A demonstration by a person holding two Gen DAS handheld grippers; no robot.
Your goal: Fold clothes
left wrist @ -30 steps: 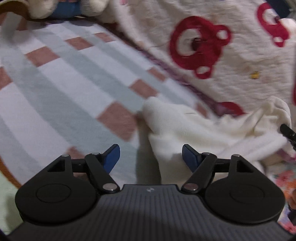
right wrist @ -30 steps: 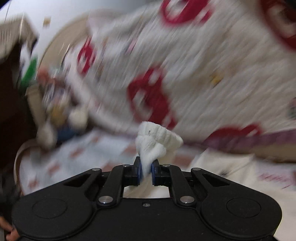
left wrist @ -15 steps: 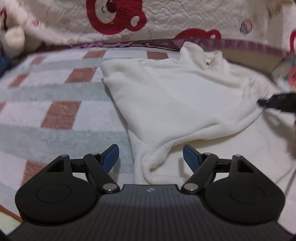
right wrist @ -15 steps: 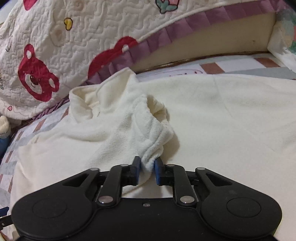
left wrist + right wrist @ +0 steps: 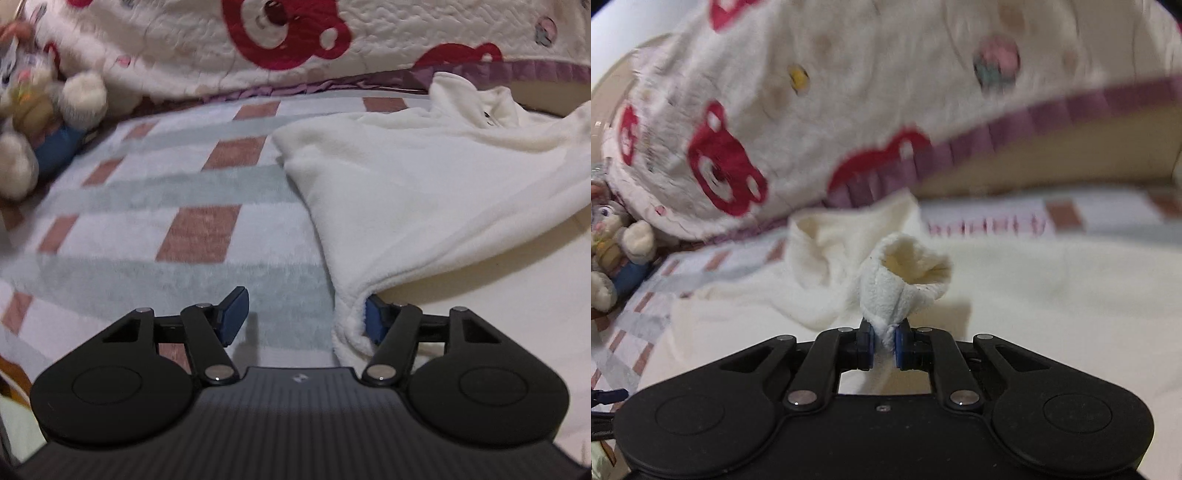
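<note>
I am seeing a checked blanket (image 5: 192, 206) lying across the near ground, its white, pale green and brown squares running to the left. At the far side a quilted cover (image 5: 369, 40) printed with red bears is hanging down, a purple frill edging its bottom. A plush toy (image 5: 40, 110) in blue is sitting at the far left, against that cover

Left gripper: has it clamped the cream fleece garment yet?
No: the left gripper is wide open, with the cream fleece garment's hem lying against its right blue finger only.
</note>
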